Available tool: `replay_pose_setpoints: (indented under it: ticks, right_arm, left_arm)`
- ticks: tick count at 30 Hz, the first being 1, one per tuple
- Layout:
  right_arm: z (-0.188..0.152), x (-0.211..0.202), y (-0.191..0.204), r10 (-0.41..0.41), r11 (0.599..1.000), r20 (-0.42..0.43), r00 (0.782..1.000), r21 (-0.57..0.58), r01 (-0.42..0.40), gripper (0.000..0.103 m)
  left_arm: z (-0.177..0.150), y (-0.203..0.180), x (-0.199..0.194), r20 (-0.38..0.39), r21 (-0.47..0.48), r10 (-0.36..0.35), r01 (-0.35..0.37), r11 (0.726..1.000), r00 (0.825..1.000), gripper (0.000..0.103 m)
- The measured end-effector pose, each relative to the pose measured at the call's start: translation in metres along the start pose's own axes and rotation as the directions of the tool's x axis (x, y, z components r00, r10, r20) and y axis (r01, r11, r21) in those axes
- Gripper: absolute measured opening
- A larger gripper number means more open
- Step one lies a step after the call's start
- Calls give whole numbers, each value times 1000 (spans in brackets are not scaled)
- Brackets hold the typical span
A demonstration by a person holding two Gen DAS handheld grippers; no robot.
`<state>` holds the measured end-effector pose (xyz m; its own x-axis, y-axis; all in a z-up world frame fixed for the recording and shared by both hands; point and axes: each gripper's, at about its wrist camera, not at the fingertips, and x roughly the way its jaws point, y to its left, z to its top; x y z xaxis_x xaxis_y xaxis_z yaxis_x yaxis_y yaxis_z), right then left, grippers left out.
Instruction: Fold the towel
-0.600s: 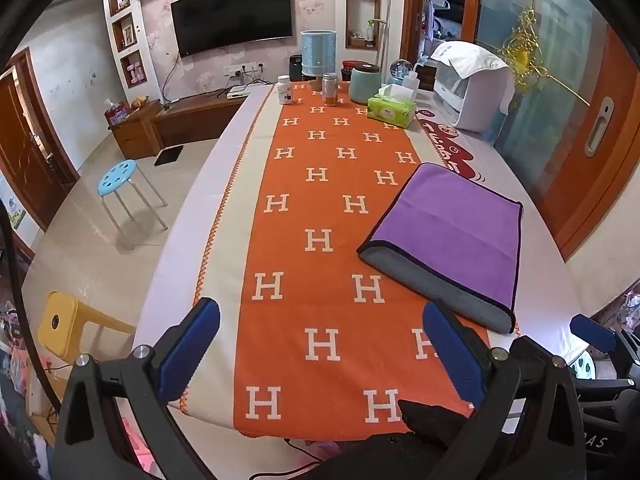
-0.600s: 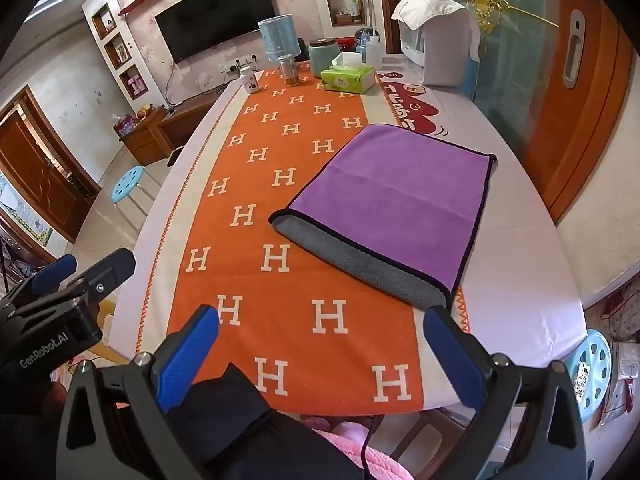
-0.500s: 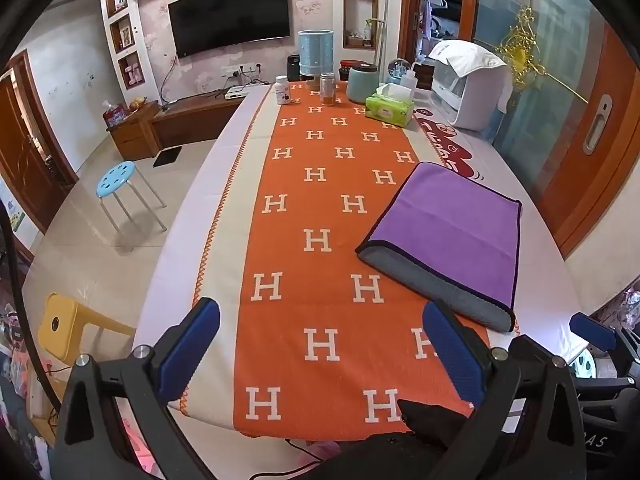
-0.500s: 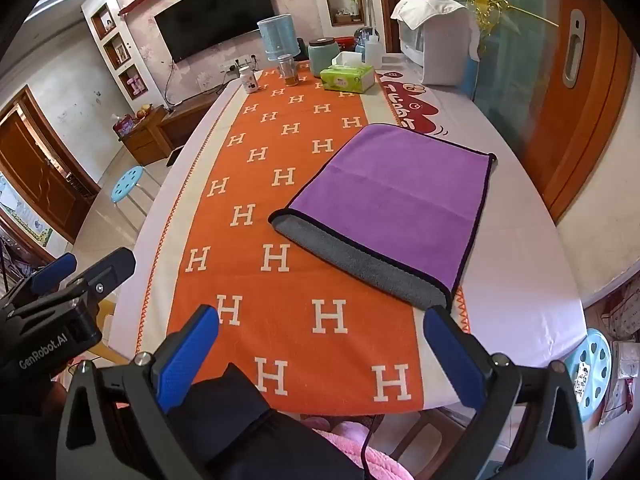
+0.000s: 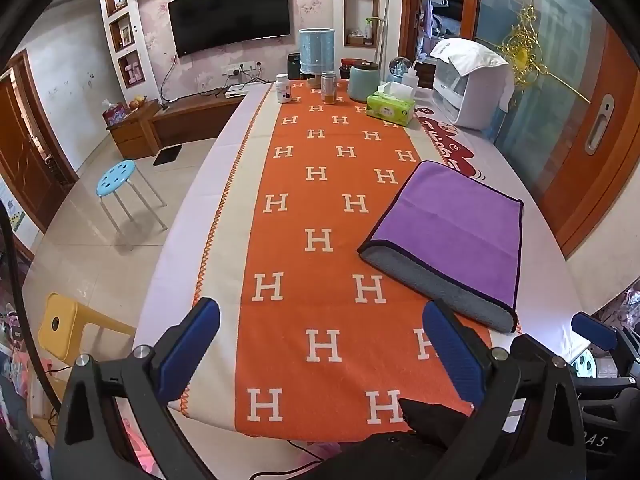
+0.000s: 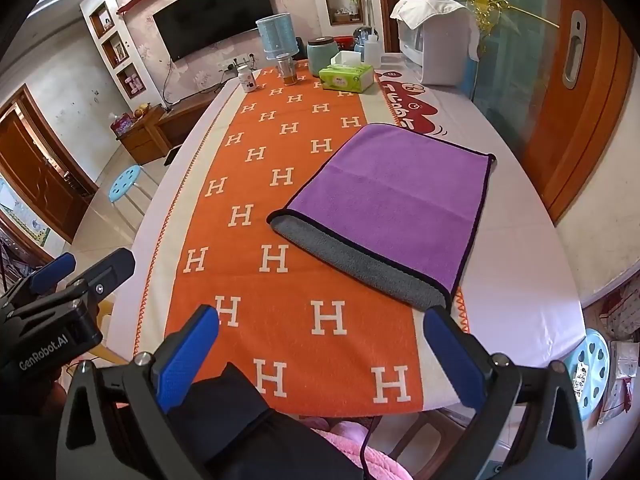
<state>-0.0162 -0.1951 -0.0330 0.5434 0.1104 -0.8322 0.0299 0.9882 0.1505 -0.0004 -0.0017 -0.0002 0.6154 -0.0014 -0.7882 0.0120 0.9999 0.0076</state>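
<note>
We see the towel [image 6: 396,204] lying flat on the right half of the table, already folded over once — the purple face is up and a strip of the grey underside shows along the edge nearest us. A dark trim runs around its border, and a faint crease crosses the purple face. Part of it rests on the orange runner [image 6: 288,216] with its white H pattern, and the rest on the pale tablecloth [image 6: 516,264] toward the right edge of the table.

Our right gripper [image 6: 320,354] hovers above the near end of the table, its blue-padded fingers [image 6: 188,356] spread wide with nothing between them; the towel's near corner sits just beyond the right finger, not touched. Our left gripper [image 5: 320,350] is likewise spread and empty, held over the near end of the runner, with the towel [image 5: 452,232] off to its right and apart from it.

At the far end of the table stand a green tissue box [image 6: 346,78], a teal canister [image 6: 322,56], a small glass jar [image 6: 286,68], a white pill bottle [image 6: 246,78] and a light-blue cylindrical container [image 6: 278,36]. A white appliance [image 6: 436,44] draped with a cloth sits at the far right corner. On the floor to the left we see a blue stool [image 5: 118,174] and a yellow stool [image 5: 64,326] — a television [image 5: 230,12] hangs on the back wall.
</note>
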Motion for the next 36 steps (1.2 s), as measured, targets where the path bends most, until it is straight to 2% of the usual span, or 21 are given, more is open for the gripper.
replay_pose_setpoints:
  ticks: [20,36]
  right_arm:
    - [1,-2,10,-6,1000,-4,1000,2,6,102]
    - [-5,-3,2,-7,1000,-4,1000,12,7,102]
  left_arm:
    - [4,8,9,-12,11,-27,27,1000,1000,101]
    - [0,13,12,-21,20,-45,45,999,999,101]
